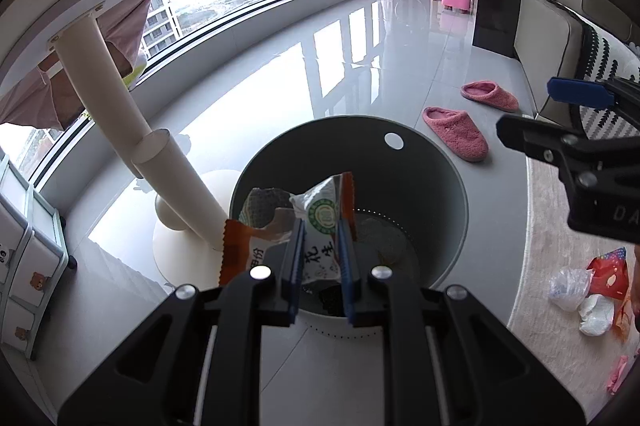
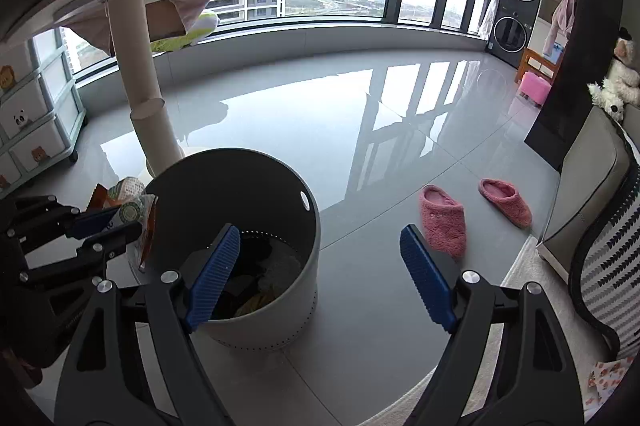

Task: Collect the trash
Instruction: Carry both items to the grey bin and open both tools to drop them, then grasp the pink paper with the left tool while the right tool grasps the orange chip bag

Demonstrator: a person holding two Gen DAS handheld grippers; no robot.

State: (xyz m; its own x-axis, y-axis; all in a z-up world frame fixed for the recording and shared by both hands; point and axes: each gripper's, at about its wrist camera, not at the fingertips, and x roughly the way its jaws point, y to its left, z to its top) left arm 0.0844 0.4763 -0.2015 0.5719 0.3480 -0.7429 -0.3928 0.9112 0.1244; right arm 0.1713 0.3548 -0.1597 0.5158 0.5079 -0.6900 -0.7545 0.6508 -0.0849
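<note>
My left gripper is shut on a crumpled orange and white snack wrapper and holds it over the near rim of a round grey bin. Some trash lies in the bin's bottom. In the right wrist view the bin stands on the floor just ahead, and the left gripper with the wrapper is at its left rim. My right gripper is open and empty, above the floor to the right of the bin. It shows in the left wrist view at the right edge.
Crumpled white paper and a red wrapper lie on the pale rug at right. Two pink slippers lie on the glossy floor past the bin. A white table pedestal stands left of the bin. A sofa is at right, a drawer unit at left.
</note>
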